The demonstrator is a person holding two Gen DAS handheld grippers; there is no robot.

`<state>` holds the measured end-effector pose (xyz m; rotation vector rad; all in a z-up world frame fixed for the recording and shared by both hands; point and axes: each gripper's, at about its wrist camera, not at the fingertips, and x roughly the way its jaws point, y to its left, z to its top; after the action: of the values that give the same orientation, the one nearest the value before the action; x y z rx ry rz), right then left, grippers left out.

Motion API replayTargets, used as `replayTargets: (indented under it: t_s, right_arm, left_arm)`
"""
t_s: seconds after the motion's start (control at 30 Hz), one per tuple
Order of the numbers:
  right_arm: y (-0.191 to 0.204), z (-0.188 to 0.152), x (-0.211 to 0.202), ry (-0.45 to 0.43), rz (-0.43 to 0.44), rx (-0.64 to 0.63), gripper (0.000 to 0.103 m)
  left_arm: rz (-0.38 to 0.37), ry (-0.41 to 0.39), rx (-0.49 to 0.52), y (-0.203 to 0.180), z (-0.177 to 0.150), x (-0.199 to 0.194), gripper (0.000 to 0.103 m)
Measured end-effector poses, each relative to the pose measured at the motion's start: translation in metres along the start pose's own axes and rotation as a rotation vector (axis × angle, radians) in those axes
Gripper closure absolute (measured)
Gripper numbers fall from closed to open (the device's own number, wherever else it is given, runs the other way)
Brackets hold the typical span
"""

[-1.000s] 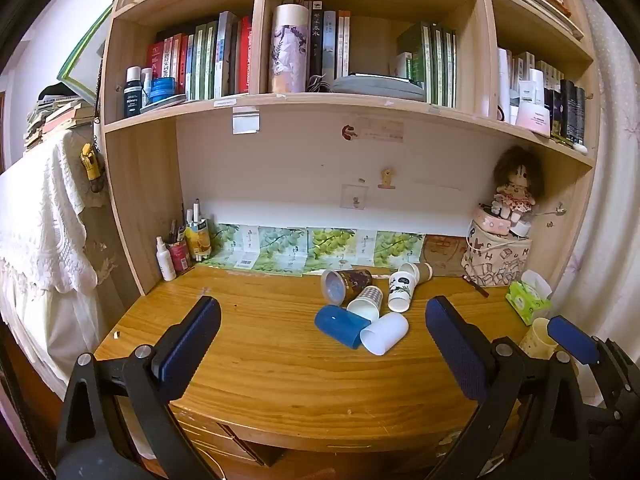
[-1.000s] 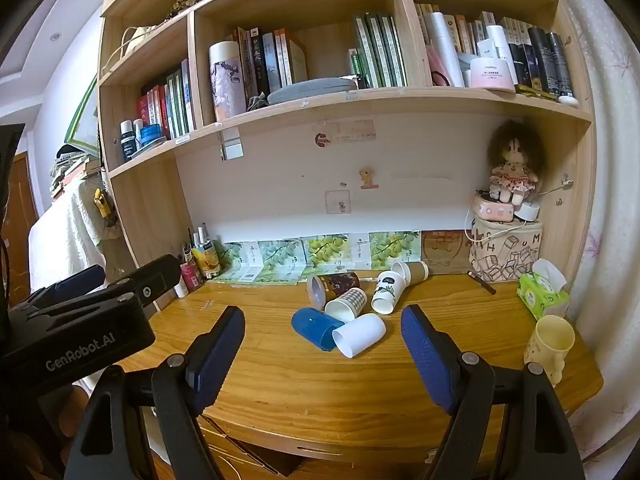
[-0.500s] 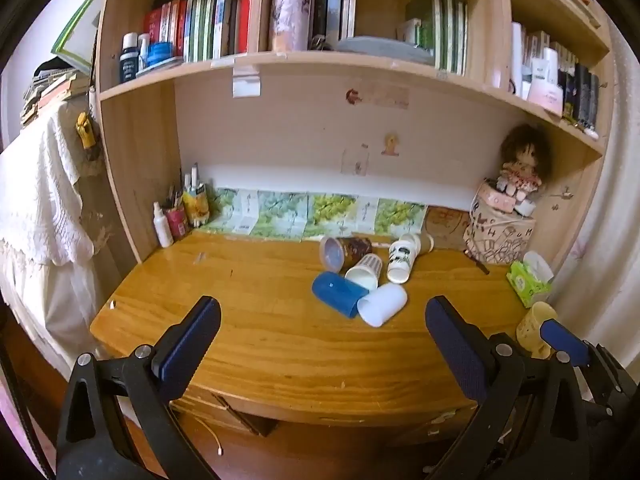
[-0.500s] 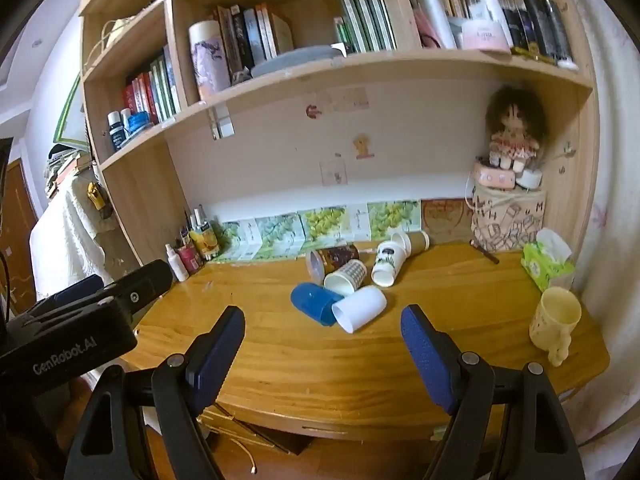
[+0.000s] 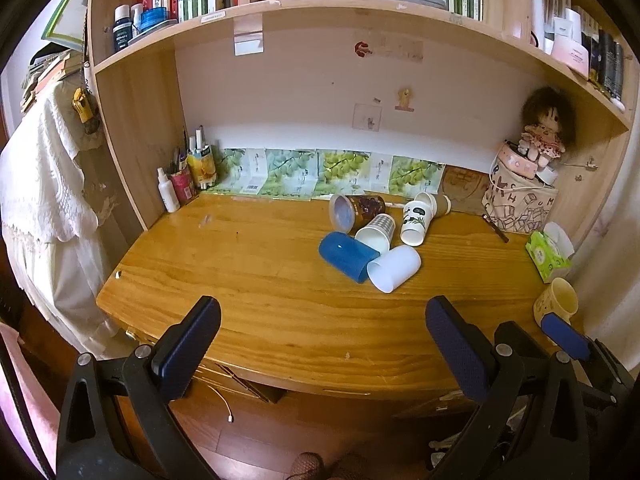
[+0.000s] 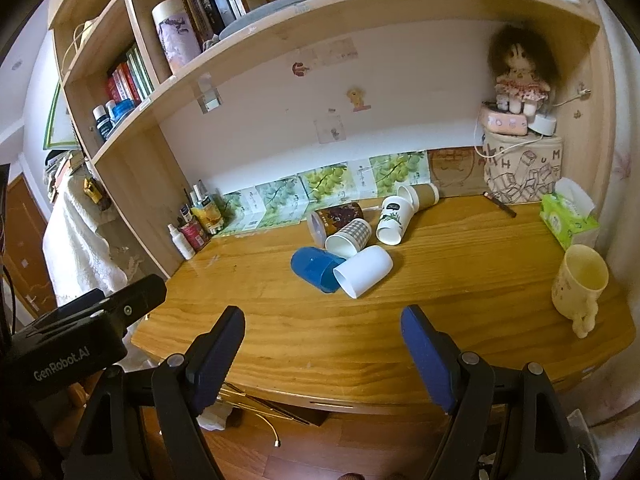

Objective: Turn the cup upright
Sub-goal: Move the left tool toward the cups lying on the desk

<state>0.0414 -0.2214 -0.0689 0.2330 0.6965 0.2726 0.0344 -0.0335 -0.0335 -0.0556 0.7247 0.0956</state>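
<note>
Several cups lie on their sides in a cluster on the wooden desk [image 5: 248, 280]: a blue cup [image 5: 347, 256] [image 6: 316, 269], a white cup [image 5: 394, 268] [image 6: 363, 271], a checked paper cup [image 5: 376, 232] [image 6: 349, 238], a dark printed cup [image 5: 356, 210] [image 6: 334, 217], a white panda cup [image 5: 416, 219] [image 6: 394, 220] and a brown cup [image 5: 440, 204] [image 6: 420, 196]. A cream mug [image 5: 558, 304] [image 6: 580, 284] stands upright at the right edge. My left gripper [image 5: 320, 340] is open and empty in front of the desk. My right gripper [image 6: 322, 352] is open and empty too.
A green tissue box [image 6: 568, 216] and a printed bag with a doll [image 6: 520, 168] stand at the back right. Bottles and pens [image 5: 184, 180] stand at the back left. A shelf of books [image 5: 280, 0] overhangs the desk. A white cloth [image 5: 40, 184] hangs at left.
Both grippers have drawn back and risen, so the desk's front edge and the floor now show. The cups have not moved. Both grippers stay open.
</note>
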Motion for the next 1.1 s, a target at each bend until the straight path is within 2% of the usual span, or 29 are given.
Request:
replayTargets:
  t_s: [0.4, 0.67, 1.1]
  right_arm:
    - [-0.014, 0.011, 0.009, 0.011, 0.042, -0.036, 0.022]
    - [-0.020, 0.019, 0.021, 0.032, 0.019, -0.057, 0.022]
    - [-0.039, 0.046, 0.070, 0.080, -0.040, -0.028, 0.022]
  left_arm:
    - [-0.017, 0.010, 0.014, -0.008, 0.010, 0.012, 0.001]
    - [-0.064, 0.034, 0.041, -0.020, 0.020, 0.032, 0.001]
    - [-0.167, 0.084, 0.127, -0.049, 0.066, 0.099, 0.001]
